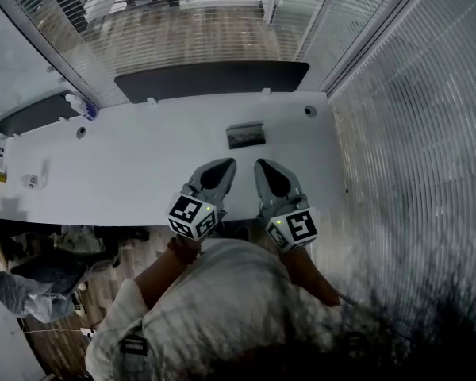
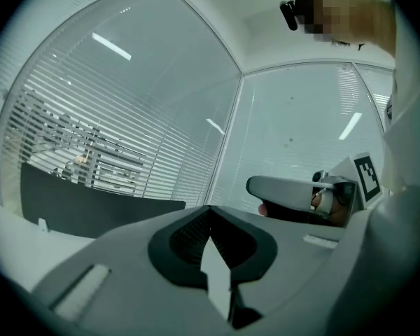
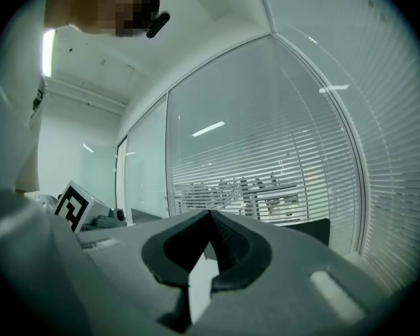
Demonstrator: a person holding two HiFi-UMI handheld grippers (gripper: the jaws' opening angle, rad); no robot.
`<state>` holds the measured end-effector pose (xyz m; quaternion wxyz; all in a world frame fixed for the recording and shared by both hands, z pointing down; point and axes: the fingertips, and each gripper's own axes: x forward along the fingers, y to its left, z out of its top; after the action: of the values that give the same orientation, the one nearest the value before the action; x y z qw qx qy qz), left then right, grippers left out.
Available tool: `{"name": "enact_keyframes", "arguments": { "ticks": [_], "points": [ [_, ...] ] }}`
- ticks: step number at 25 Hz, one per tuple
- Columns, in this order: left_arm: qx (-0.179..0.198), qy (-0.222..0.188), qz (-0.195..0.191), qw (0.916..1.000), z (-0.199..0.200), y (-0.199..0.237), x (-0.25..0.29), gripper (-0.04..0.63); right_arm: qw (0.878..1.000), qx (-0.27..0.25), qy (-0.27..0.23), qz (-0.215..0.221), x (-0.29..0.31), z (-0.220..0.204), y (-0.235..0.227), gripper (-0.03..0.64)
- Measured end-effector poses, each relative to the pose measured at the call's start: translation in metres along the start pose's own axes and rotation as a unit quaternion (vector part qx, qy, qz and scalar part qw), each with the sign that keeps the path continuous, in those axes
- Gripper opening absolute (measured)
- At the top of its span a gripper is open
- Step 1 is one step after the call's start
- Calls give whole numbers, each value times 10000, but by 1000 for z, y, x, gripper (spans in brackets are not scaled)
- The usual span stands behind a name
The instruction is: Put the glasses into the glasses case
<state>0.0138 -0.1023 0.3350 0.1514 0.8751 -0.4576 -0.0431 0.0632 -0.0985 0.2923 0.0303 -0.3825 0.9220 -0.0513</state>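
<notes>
Left claw (image 1: 220, 167): I am holding it level over the near edge of the counter (image 1: 143, 173), close in front of my body. Its jaws are pressing together at the tips, and nothing is sitting between them.
Right claw (image 1: 265, 167): I am holding it level just beside the left claw, the two almost parallel but apart. Its jaws are also pressing together, pinching nothing.
Marker cubes: the one on the left claw (image 1: 192, 215) and the one on the right claw (image 1: 293, 229) are sitting at the back ends, nearest to my chest.
Task's thing: a dark rectangular case (image 1: 246, 135) is lying flat on the white counter, beyond both claws and well apart from them, a little nearer to the right claw. It is too small for me to tell whether it is open, and I cannot make out the glasses.
Counter, far edge: a black divider panel (image 1: 214, 78) is standing along it, and a round cable hole (image 1: 310, 110) is showing near the right corner.
Counter, left part: a small white object (image 1: 33, 181) is lying there, too small to name.
Surroundings: glass walls with blinds (image 1: 412, 157) are enclosing the place on the far side and the right side.
</notes>
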Motion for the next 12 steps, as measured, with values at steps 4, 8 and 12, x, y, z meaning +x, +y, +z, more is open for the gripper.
{"name": "enact_keyframes", "arguments": {
  "ticks": [4, 8, 12],
  "points": [
    [-13, 5, 1, 10000, 0, 1, 1, 1, 9995, 254, -22, 178, 3, 9, 8, 0],
    [-7, 3, -8, 10000, 0, 3, -2, 1, 9998, 129, -22, 131, 4, 7, 10, 0],
    [-10, 16, -35, 10000, -2, 4, -2, 2, 9999, 61, -28, 132, 5, 4, 11, 0]
  ]
}}
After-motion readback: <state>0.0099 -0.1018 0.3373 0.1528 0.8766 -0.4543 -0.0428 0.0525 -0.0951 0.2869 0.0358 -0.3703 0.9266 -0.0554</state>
